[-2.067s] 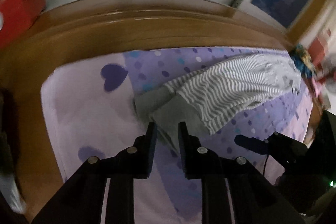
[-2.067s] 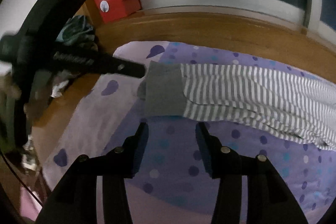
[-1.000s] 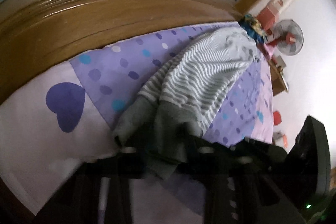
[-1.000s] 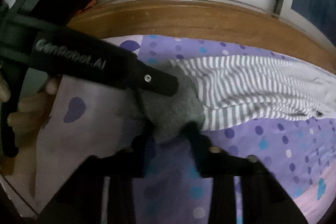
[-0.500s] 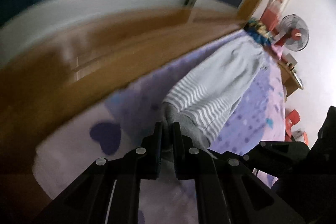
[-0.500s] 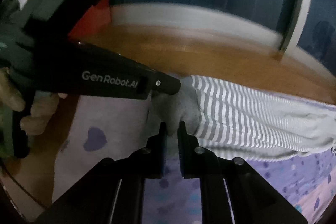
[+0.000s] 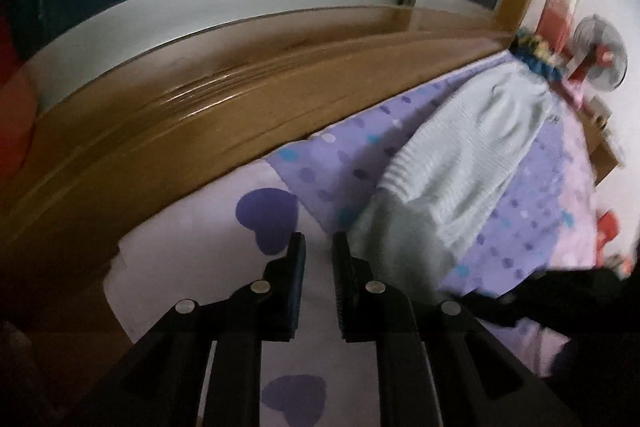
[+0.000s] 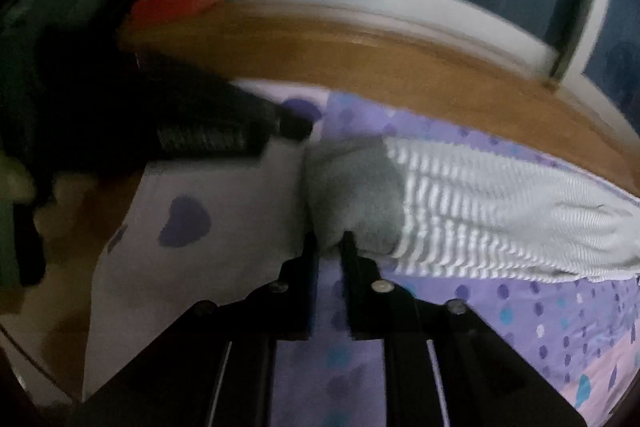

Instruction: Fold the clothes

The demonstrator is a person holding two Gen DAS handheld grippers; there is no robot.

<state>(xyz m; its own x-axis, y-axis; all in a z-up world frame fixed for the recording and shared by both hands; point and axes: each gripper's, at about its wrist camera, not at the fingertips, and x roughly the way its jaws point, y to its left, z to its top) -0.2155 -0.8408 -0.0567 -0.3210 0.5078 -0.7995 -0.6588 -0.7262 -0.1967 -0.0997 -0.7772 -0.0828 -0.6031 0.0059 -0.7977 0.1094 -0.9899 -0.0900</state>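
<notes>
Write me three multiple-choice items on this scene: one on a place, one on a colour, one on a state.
1. Where does the striped garment lie?
A. on the spotted purple sheet
B. on a chair
C. in a basket

2. What colour is its cuff?
A. red
B. grey
C. yellow

3. What is between the jaws of the left gripper?
A. the cuff
B. a sock
C. nothing

Answers: A, the purple sheet shows all round the garment; B, the plain end is grey; C, only bare sheet shows through the gap as the jaws open.
</notes>
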